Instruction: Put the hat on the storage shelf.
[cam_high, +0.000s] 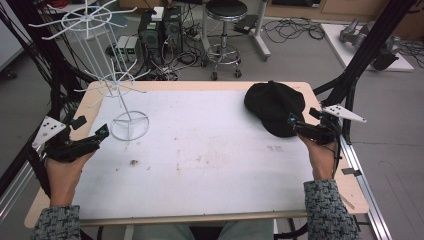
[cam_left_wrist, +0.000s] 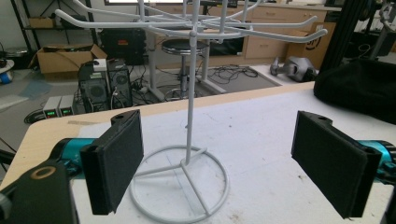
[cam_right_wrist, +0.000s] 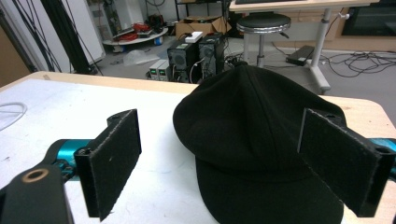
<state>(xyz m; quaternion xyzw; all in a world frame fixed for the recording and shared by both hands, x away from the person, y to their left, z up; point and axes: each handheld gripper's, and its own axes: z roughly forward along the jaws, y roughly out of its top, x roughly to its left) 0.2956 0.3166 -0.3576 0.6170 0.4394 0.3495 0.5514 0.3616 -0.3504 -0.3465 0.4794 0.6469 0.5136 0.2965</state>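
Right gripper (cam_high: 296, 125): jaws spread wide, nothing between the pads; in the right gripper view both black pads stand clear of the fabric.
Black cap (cam_high: 274, 106): lies flat on the table directly ahead of the right gripper, brim end nearest the jaws, crown beyond; the jaw tips are just short of the brim in the high view.
Left gripper (cam_high: 100, 134): jaws likewise wide apart and empty, pads facing each other across bare table.
White wire rack (cam_high: 129, 123): its ring base sits just ahead of the left gripper, slightly to its right; the upright post rises between the two pads in the left gripper view, farther off, with hooked arms spreading overhead.
Table edges: the cap lies close to the far right corner of the table (cam_high: 200, 145), with the right rim just outside the right gripper; the rack base stands near the left rim.
Open room: a broad bare stretch of white surface lies between the two grippers, running to the near edge.
Right hand (cam_high: 320, 152): comes in from the near right, forearm angled forward, gripper held low and nearly level, pointing at the cap.
Left hand (cam_high: 65, 160): enters from the near left, gripper low, angled inward toward the rack base.
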